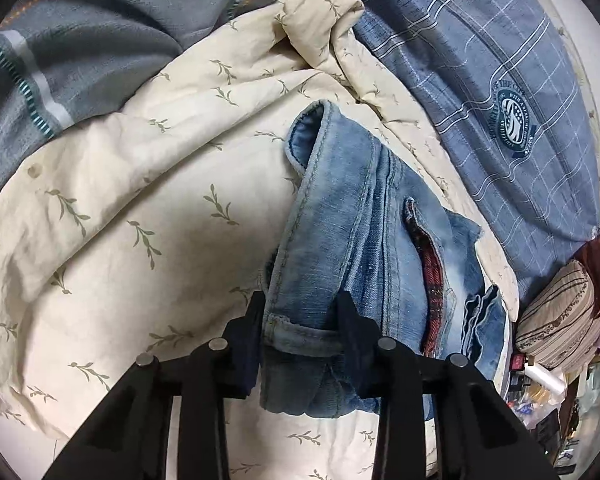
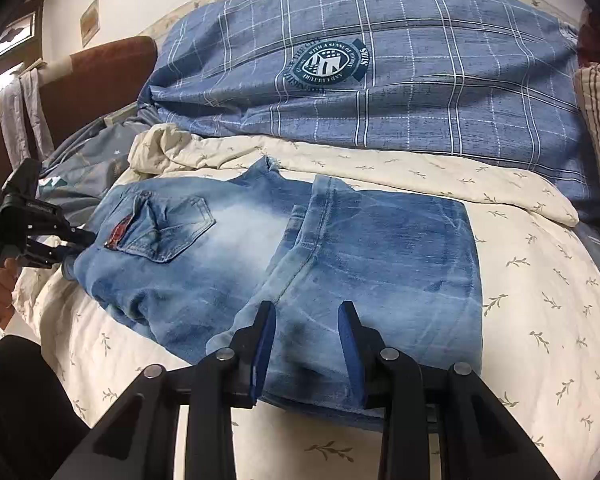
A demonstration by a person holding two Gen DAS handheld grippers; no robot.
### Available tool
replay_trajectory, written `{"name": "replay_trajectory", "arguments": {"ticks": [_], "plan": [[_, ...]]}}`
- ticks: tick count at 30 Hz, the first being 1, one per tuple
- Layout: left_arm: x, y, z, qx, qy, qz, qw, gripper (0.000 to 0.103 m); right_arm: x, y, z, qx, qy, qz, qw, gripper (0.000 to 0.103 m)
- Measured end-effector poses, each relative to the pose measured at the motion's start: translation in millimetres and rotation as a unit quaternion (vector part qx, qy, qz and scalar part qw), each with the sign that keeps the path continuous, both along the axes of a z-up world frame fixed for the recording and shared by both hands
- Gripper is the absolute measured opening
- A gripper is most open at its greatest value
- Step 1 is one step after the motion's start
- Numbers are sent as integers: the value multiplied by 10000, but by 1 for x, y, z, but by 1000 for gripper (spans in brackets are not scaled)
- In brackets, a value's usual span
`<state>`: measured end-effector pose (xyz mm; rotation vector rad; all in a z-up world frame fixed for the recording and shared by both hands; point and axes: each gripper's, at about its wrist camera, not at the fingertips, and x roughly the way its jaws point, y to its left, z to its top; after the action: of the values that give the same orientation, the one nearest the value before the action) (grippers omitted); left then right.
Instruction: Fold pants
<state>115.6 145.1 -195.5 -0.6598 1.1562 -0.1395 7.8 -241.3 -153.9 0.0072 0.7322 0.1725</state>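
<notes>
Bedding filled both views: a cream quilt (image 2: 540, 280) printed with small leaf sprigs was spread over a bed, and on it one pair of faded blue jeans (image 2: 360, 248) was laid. The jeans were seen already doubled over, the leg ends brought up across the seat so that a hem lay near the back pocket; by judgement about one fold was made and at least one more was left, with the edges yet to be squared.

Between the fingers of the right gripper (image 2: 306, 310) the near edge of the folded legs was lodged; the jaws stood slightly apart, and whether the cloth was pinched could not be told. Far to its left, the left gripper (image 2: 86, 236) was held at the waistband; in its own view denim was bunched between its fingers (image 1: 256, 320), and a firm grip could not be confirmed.

Beyond the jeans, one blue checked pillow (image 2: 380, 72) with a round crest was seen. Two grippers were counted in all.
</notes>
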Motion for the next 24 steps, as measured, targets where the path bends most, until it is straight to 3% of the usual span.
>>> {"name": "replay_trajectory", "arguments": {"ticks": [2,7,9,10,16,20,24], "plan": [[-2,5,-8,-91,135,141,9998,50,0,0,0,-17,10,1,10000,35],[-2,3,-12,-318,167,296,9989,66,2,-2,-1,1,33,-21,10000,35],[0,-3,-10,-161,151,321,9992,64,2,-1,-1,-19,38,-22,10000,35],[1,-6,-10,-101,115,328,9993,51,2,-1,-1,-24,33,-20,10000,35],[1,-16,4,207,-185,234,9993,32,1,-4,0,1,11,-106,9999,35],[-8,-34,43,777,-761,3,9941,24,2,-15,2,146,4,-294,9995,35],[-15,-63,87,1014,-1395,-422,9841,19,3,-30,5,364,-14,-612,9975,35]]}}
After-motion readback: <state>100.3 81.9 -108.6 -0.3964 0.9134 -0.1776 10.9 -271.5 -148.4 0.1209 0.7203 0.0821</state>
